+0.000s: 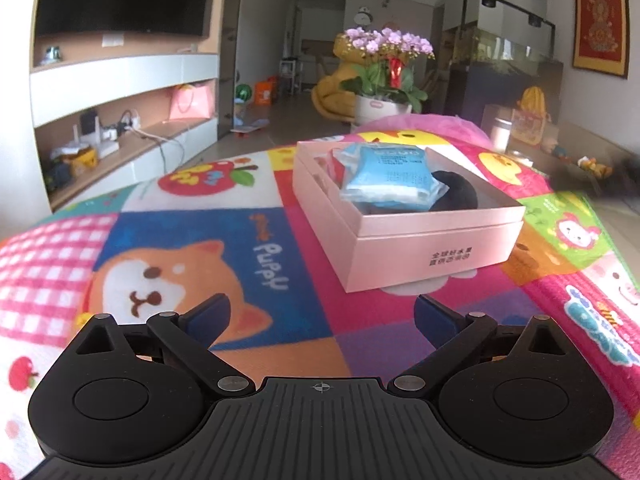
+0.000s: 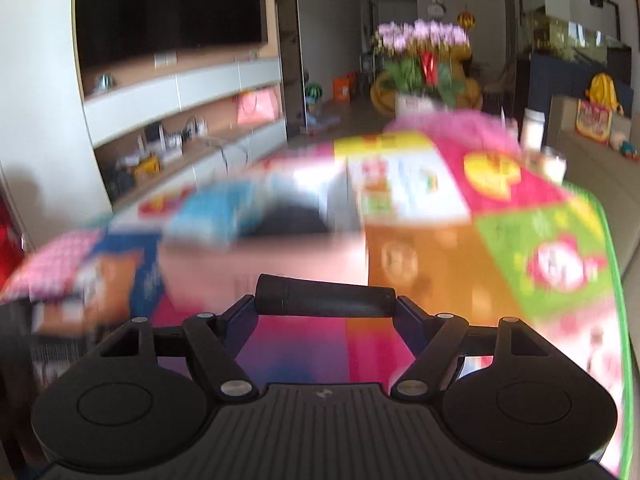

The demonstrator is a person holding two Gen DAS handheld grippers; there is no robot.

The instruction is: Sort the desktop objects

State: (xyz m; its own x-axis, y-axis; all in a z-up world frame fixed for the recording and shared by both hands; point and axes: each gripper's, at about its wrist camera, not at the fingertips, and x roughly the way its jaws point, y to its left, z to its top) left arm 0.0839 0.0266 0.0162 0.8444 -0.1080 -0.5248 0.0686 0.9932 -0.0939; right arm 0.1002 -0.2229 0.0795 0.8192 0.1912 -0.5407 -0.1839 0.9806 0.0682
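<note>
A pink box (image 1: 424, 248) stands open on the colourful cartoon mat (image 1: 192, 248). Inside it lie a blue packet (image 1: 394, 178) and a dark rounded object (image 1: 458, 194). My left gripper (image 1: 322, 314) hovers short of the box, open wide, with nothing between its fingers. In the blurred right wrist view my right gripper (image 2: 326, 308) is shut on a black cylinder (image 2: 326, 300), held crosswise by its two ends. Beyond it sit the same pink box (image 2: 264, 260), the blue packet (image 2: 216, 216) and the dark object (image 2: 292, 220).
A flower pot with pink orchids (image 1: 384, 76) stands past the mat's far end. A TV wall with cluttered shelves (image 1: 120, 120) runs along the left. A dark cabinet (image 1: 504, 80) and toys line the right side.
</note>
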